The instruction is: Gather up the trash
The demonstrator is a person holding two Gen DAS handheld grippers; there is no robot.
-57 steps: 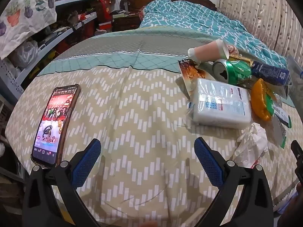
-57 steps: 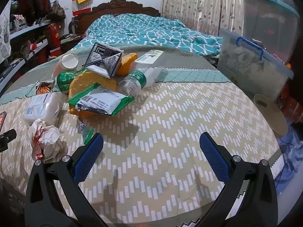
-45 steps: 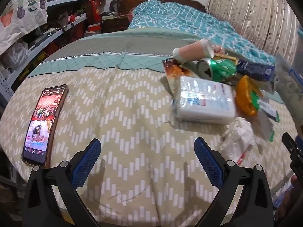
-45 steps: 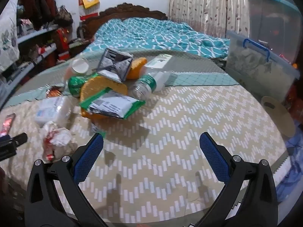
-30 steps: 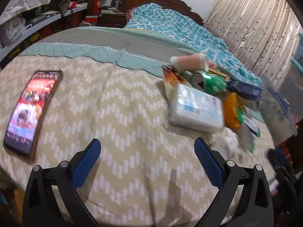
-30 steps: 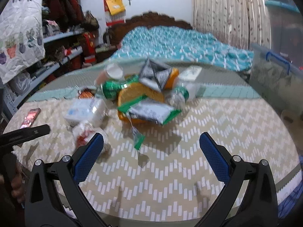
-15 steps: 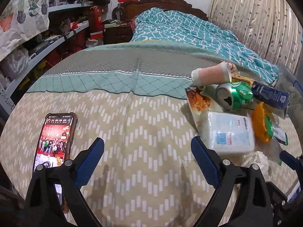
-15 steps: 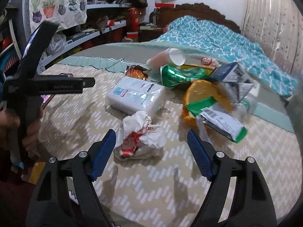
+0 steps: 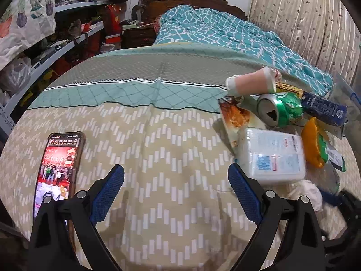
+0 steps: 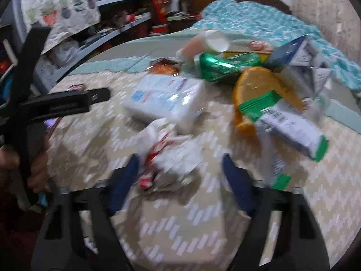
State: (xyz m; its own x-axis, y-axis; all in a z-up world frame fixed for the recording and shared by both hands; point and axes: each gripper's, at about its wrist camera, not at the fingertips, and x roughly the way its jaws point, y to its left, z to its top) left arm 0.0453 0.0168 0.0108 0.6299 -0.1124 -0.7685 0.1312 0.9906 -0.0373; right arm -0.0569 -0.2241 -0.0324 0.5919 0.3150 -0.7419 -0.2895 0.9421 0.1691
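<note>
A pile of trash lies on the bed: a crumpled white-and-red paper wad (image 10: pixel 171 151), a white tissue pack (image 9: pixel 270 155) (image 10: pixel 167 99), a green can (image 9: pixel 279 110) (image 10: pixel 216 67), a paper cup (image 9: pixel 250 83), an orange wrapper (image 10: pixel 259 90) and a green-edged packet (image 10: pixel 291 131). My right gripper (image 10: pixel 180 176) is open, its blue pads on either side of the paper wad, just short of it. My left gripper (image 9: pixel 176 189) is open and empty over bare blanket, left of the tissue pack. The right wrist view is blurred.
A phone (image 9: pixel 58 164) with a lit screen lies on the blanket beside my left gripper's left finger. The zigzag blanket (image 9: pixel 158 140) covers the bed. Cluttered shelves (image 9: pixel 56 43) stand at the left, curtains (image 9: pixel 315 22) at the right.
My right gripper swung left and down to the paper wad, which now sits between its pads. My left gripper moved a little nearer the tissue pack.
</note>
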